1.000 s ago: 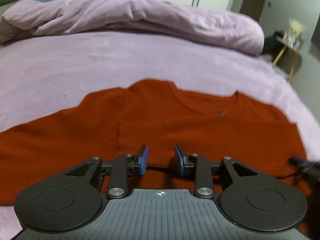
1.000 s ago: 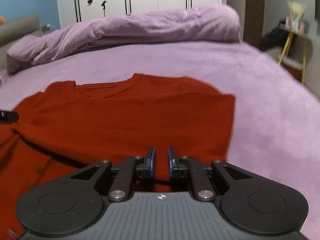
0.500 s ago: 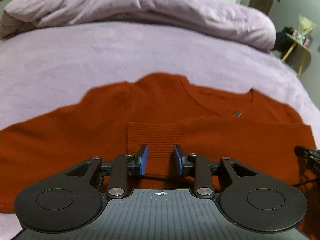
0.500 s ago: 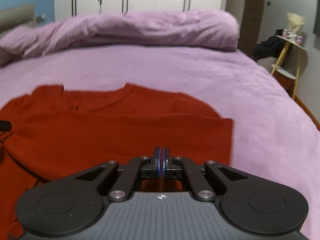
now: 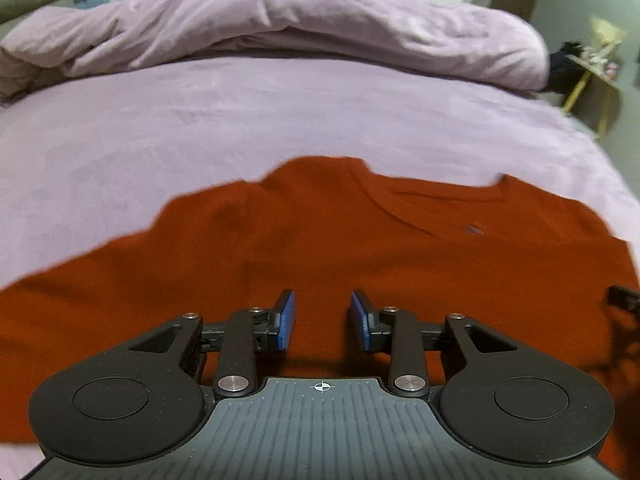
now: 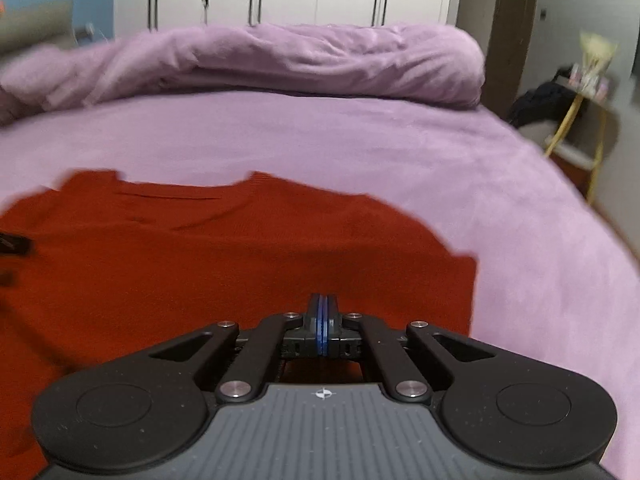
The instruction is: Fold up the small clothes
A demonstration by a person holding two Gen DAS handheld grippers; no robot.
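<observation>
On the lilac bed (image 5: pixel 280 120), red sweater (image 5: pixel 360 248), small tag (image 5: pixel 474 231) possibly unreadable, left gripper (image 5: pixel 322 316) opening, right gripper (image 6: pixel 323 322) clenched.

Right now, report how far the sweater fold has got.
Done: the red sweater lies flat on the purple bedspread, and its right side ends in a straight edge that looks like one fold. In hand: the right gripper is shut over the near edge, pinch not visible; the left gripper hangs over the fabric, jaws opening, nothing pinched. Left: the spread left sleeve and final folds.
</observation>
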